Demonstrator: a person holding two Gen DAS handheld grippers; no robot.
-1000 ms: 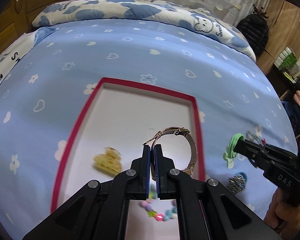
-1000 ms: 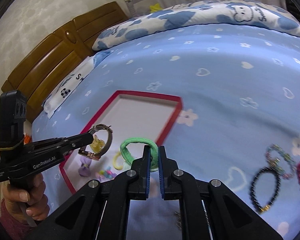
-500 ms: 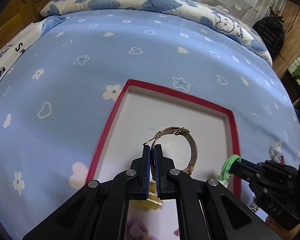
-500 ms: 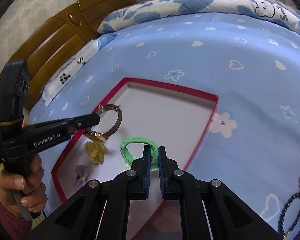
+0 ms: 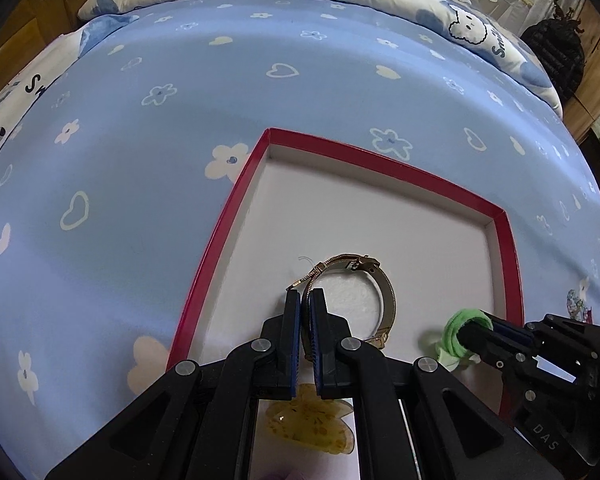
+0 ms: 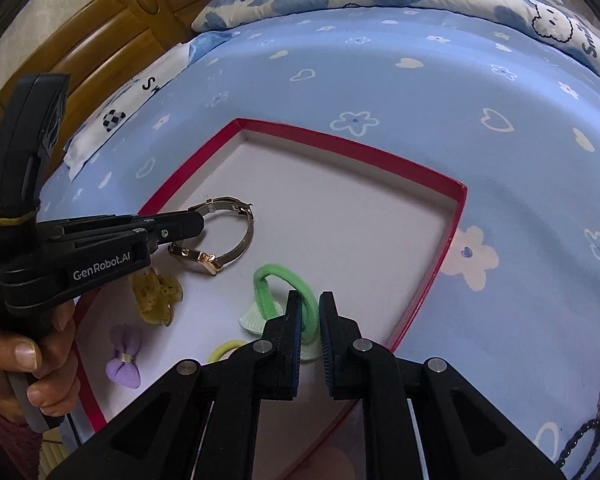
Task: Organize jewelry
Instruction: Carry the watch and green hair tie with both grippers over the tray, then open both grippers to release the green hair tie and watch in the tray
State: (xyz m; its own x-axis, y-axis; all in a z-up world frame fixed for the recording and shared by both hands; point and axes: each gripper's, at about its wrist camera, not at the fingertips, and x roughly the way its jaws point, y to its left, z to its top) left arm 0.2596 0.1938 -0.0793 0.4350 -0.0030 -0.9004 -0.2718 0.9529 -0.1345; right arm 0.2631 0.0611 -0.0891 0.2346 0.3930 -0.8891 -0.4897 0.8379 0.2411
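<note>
A shallow red-rimmed tray (image 5: 380,156) (image 6: 340,140) lies on the blue bedsheet. My left gripper (image 5: 305,300) (image 6: 194,222) is shut on the mesh band of a gold watch (image 5: 384,284) (image 6: 246,240), which hangs just above the tray floor. My right gripper (image 6: 310,312) (image 5: 472,326) is low over the tray's near right part, and its jaws are opening. Between them stands a green hair tie (image 6: 266,284) (image 5: 454,332), its pale bow resting on the tray floor and a thin gap showing at the right pad.
Inside the tray lie a yellow hair clip (image 6: 156,292) (image 5: 308,420), a purple bow (image 6: 124,356) and a yellow hair tie (image 6: 224,350). Beaded bracelets (image 6: 596,420) lie on the sheet to the right. A hand (image 6: 32,360) holds the left gripper. A wooden headboard (image 6: 100,40) stands beyond.
Both grippers have come forward and down over the tray. The green tie now touches the tray floor, and the right jaws stand slightly wider. The watch stays gripped.
</note>
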